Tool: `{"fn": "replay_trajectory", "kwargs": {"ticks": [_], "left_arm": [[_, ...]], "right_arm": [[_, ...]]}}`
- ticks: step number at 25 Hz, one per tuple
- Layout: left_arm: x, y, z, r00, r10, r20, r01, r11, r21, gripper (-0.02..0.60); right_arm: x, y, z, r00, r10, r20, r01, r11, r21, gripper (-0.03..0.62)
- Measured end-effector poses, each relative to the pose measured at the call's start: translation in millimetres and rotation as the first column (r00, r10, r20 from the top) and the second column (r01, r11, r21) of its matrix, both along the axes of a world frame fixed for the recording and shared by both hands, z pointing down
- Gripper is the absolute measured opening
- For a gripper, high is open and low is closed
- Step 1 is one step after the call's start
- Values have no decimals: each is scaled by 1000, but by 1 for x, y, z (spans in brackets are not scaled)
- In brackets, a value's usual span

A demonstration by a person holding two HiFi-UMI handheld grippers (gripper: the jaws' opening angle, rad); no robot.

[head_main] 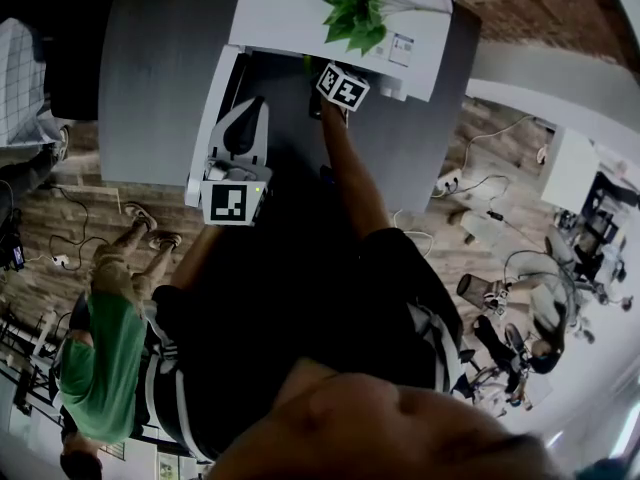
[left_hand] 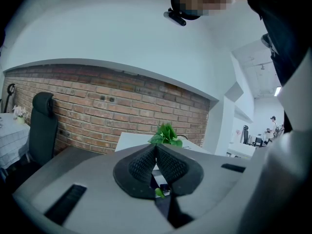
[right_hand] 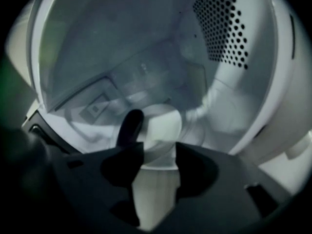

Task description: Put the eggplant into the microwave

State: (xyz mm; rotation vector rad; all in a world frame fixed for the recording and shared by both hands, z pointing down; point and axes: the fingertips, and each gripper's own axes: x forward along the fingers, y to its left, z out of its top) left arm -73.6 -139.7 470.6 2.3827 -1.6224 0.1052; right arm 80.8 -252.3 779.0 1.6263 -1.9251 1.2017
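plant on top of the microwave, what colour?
Green: the plant has bright green leaves and sits on the white microwave. It shows best in the head view.

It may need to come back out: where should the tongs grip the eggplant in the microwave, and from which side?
Probably across the slim dark body of the eggplant, coming in through the open front, as the open right tongs point. It is long, narrow and round-ended, and the microwave walls close off the other sides.
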Motion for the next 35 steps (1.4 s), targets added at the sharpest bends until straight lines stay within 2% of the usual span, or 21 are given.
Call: {"fn": "replay_trajectory", "kwargs": {"ticks": [4,12,24,35], "left_arm": [[0,-1,1,1000,2,-2,-2,1000,-6,35],[3,-1,0,1000,8,-3,-8,1000,1,35],[4,5,-8,1000,10,-8,-10,999,31,35],[6,19,-20,1000,19,-9,-18,997,71,35]], "right_arm": [[3,2,-1,997,-36,-73,36,999,2,215],[9,1,-4,999,-6,-32,7,1000,10,216],[17,7,-30,998,-14,-56,18,997,73,213],[12,40,-53,997,-61,-52,66,993,98,67]]}}
